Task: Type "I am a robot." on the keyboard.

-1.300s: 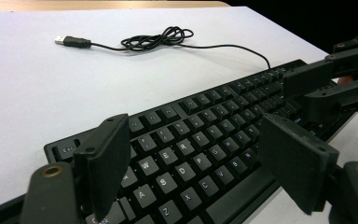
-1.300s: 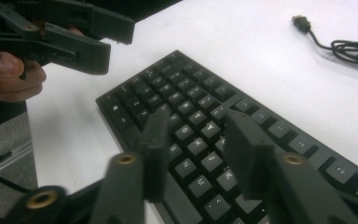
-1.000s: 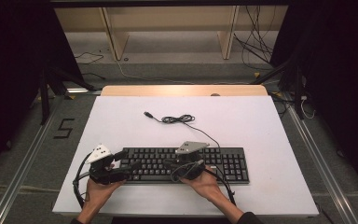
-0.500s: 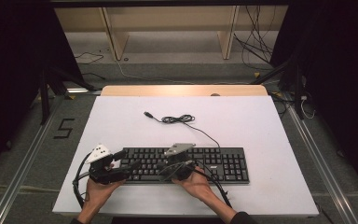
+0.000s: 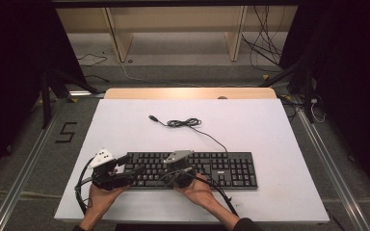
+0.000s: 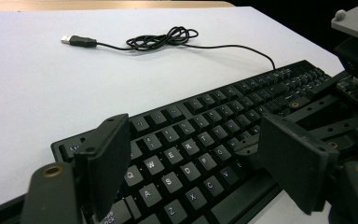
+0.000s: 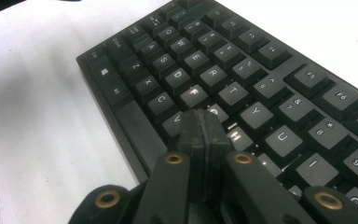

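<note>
A black keyboard [image 5: 221, 168] lies along the near part of the white table [image 5: 270, 134]. Its thin cable [image 5: 185, 123] runs to the table's middle in a small coil and ends in a loose USB plug [image 5: 152, 117]. My left gripper [image 5: 127, 168] stands open at the keyboard's left end; in the left gripper view its jaws straddle the letter keys [image 6: 186, 144] with nothing gripped. My right gripper [image 5: 176, 172] is shut. In the right gripper view its joined tips [image 7: 204, 123] sit low over the keys beside F [image 7: 193, 93]; I cannot tell whether they touch.
A wooden strip [image 5: 188, 93] borders the table's far edge, with shelving legs and loose floor cables behind it. Black cables from the grippers [image 5: 79, 192] loop off the table's near edge. In the left gripper view, the right gripper's body [image 6: 354, 84] stands close at the right.
The right gripper has moved left along the keyboard and sunk closer to the keys. The left gripper has stayed where it was.
</note>
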### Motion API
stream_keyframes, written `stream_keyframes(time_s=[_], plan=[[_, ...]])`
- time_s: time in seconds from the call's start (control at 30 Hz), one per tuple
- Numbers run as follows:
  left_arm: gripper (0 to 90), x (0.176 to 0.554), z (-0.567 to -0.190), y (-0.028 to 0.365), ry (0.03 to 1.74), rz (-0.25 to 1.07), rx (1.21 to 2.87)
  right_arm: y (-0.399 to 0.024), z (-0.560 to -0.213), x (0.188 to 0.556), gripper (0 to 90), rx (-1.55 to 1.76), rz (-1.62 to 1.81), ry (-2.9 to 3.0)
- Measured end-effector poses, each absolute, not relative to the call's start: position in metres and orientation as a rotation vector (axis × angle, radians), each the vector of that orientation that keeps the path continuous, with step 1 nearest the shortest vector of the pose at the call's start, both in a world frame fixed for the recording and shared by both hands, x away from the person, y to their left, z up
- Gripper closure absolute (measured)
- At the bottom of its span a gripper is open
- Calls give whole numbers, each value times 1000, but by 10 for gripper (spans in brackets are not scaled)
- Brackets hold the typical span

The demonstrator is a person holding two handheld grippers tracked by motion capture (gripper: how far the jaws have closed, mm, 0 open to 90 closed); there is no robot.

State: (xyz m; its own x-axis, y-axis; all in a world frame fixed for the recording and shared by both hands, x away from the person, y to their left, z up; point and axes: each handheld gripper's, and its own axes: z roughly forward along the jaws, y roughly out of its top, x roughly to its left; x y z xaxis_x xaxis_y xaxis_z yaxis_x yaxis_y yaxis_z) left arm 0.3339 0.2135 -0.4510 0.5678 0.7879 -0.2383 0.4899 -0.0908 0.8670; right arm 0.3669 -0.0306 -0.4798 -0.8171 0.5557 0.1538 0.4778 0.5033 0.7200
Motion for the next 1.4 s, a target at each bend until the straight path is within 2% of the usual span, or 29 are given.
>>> stream_keyframes(time_s=[0.37, 0.5, 0.67, 0.83, 1.13, 1.4], plan=[[254, 333, -451, 214, 1063, 353, 1742, -32, -478, 366, 900, 916, 1231, 2617], [254, 334, -451, 214, 1065, 350, 1738, -46, -465, 372, 834, 946, 1294, 2559], [254, 334, -451, 214, 1062, 351, 1737, -72, -452, 379, 572, 999, 1378, 2487], [254, 333, -451, 213, 1058, 351, 1741, -88, -444, 382, 445, 1029, 1403, 2440], [254, 333, -451, 213, 1057, 349, 1738, -98, -439, 384, 310, 1033, 1403, 2398], [254, 333, -451, 213, 1054, 350, 1738, -103, -436, 384, 295, 1020, 1407, 2381]])
